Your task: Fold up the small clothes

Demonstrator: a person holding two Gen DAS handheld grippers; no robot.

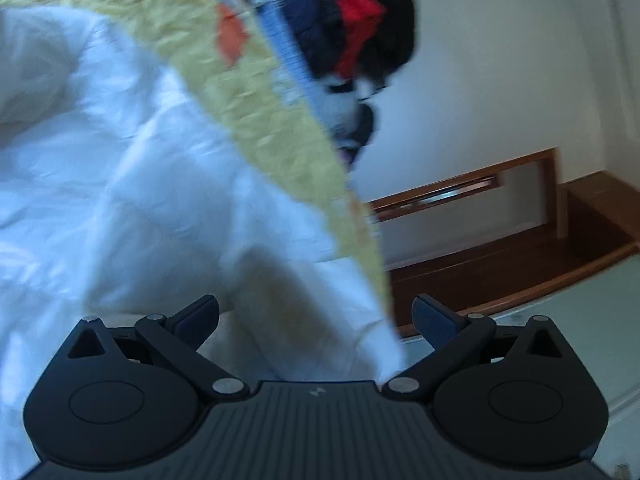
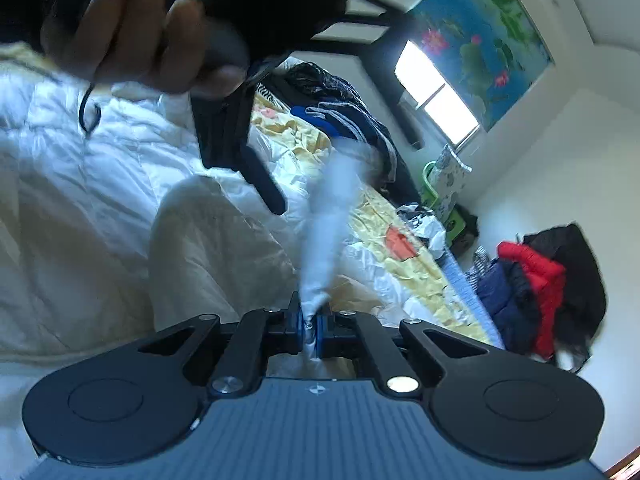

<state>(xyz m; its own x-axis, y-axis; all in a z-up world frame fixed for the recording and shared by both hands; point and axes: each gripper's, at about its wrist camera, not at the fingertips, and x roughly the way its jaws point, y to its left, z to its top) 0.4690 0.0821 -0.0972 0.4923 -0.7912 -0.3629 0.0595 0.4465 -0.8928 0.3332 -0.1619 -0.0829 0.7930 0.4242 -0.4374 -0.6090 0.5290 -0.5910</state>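
Observation:
My right gripper (image 2: pixel 309 330) is shut on a small white garment (image 2: pixel 326 232), pinched at one end. The cloth stretches away from the pads as a narrow blurred strip over the bed. My left gripper (image 1: pixel 316 316) is open and empty above the white quilt (image 1: pixel 120 184) near the bed's edge. In the right wrist view the left gripper (image 2: pixel 240 136) shows from outside, held by a hand (image 2: pixel 144 28) at the upper left, its fingers apart from the garment.
The bed has a yellow sheet (image 1: pixel 256 108) under the white quilt (image 2: pixel 80 200). Piled clothes (image 2: pixel 344 116) lie at the bed's far end. Red, navy and black jackets (image 2: pixel 536 280) hang on the wall. A wooden bench (image 1: pixel 520 248) stands beside the bed.

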